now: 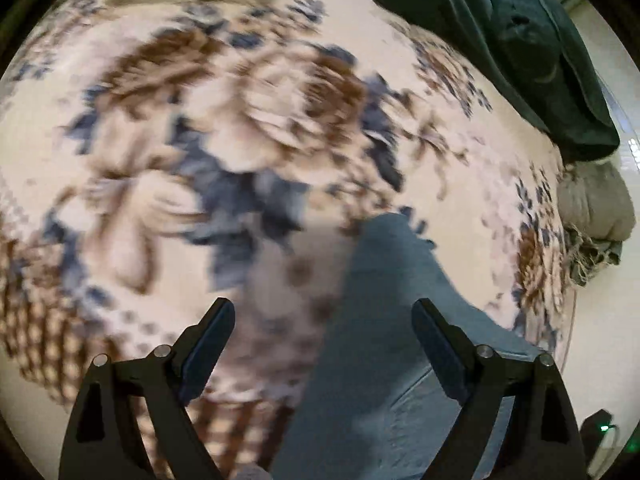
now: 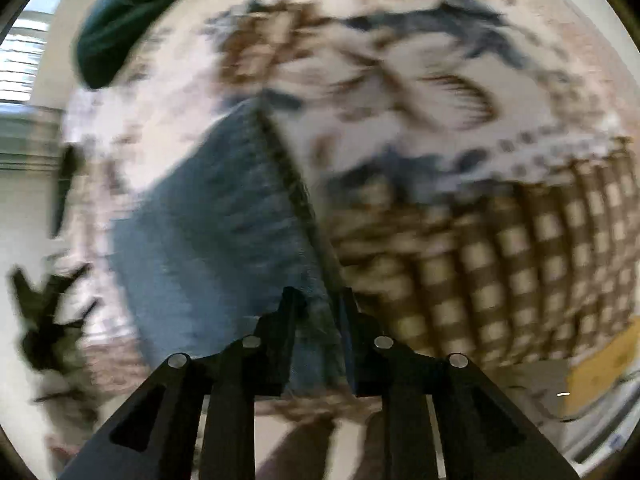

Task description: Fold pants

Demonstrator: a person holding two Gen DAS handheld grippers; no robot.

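Blue denim pants [image 1: 380, 340] lie on a floral blanket [image 1: 240, 120]. In the left wrist view my left gripper [image 1: 324, 308] hangs wide open just above them; one finger is over the blanket, the other over the denim, and nothing is pinched. In the blurred right wrist view the pants [image 2: 208, 232] run from the upper middle down to my right gripper [image 2: 320, 308]. Its fingers stand close together with the seamed edge of the denim between them, gripping it.
A dark green garment [image 1: 500, 40] lies at the blanket's far edge, also in the right wrist view as a green garment [image 2: 116, 20]. A grey bundled cloth [image 1: 592, 208] sits at the right edge. The blanket's brown checked border [image 2: 500, 260] lies right of the pants.
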